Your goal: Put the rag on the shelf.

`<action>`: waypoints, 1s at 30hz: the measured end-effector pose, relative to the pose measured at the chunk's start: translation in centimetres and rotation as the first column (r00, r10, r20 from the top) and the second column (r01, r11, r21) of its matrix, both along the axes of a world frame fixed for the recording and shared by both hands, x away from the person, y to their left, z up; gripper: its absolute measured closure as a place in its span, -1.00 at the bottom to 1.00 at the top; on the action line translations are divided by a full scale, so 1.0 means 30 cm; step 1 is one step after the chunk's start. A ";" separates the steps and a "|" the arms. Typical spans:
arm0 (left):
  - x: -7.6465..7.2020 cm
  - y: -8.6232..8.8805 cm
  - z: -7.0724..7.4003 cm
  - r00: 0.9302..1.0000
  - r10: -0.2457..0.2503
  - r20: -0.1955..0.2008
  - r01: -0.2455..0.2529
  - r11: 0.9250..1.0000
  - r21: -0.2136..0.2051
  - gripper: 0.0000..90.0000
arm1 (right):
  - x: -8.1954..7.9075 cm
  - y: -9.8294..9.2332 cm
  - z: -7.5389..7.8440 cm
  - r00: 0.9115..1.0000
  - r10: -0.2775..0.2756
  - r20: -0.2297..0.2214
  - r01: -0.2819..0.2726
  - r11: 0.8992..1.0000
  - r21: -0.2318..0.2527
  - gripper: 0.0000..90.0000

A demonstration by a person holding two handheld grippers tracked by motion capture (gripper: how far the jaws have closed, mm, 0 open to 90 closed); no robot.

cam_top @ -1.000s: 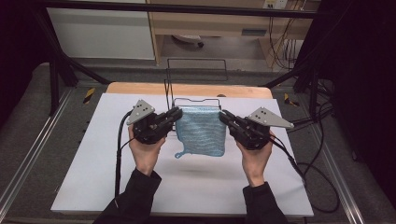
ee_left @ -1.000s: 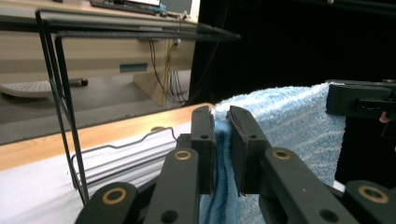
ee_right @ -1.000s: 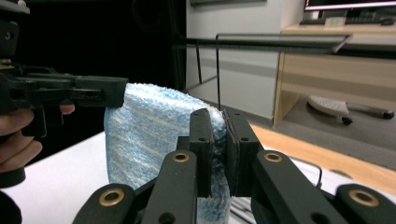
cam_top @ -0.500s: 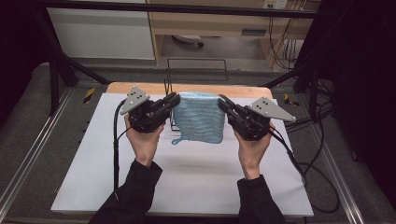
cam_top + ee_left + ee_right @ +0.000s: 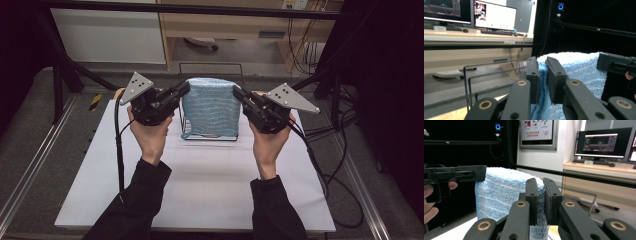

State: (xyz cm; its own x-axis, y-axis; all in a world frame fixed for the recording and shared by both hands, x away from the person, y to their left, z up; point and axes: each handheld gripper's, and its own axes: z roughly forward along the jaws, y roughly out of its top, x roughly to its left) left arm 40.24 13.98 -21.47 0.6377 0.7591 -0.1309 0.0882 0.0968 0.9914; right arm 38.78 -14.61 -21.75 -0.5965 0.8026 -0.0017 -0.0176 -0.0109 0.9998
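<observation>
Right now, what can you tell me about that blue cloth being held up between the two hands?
The blue towel is a light blue terry cloth with a fluffy, looped pile and faint paler stripes across it. It hangs spread out like a curtain, held in the air by its two top corners. The left tongs are shut on one corner and the right tongs on the other. Its top edge is stretched nearly straight, and its lower edge hangs in front of a black wire rack above the white table.
</observation>
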 end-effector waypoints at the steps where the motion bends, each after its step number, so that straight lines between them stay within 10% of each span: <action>1: 0.002 0.000 0.009 1.000 0.002 0.004 -0.002 1.000 -0.002 0.78 | 0.004 0.001 0.009 1.000 0.000 0.003 0.000 1.000 -0.001 0.85; 30: 0.120 -0.003 0.229 0.997 0.043 0.063 -0.042 0.999 -0.006 0.78 | 0.132 0.029 0.189 0.996 -0.041 0.085 0.035 0.997 0.068 0.85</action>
State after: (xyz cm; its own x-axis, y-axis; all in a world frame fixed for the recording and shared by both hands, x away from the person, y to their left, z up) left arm 43.85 13.88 -14.60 0.6120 0.7851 -0.0953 0.0214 0.1041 0.9943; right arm 42.74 -13.75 -16.08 -0.5657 0.8246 0.0022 -0.1058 -0.0753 0.9915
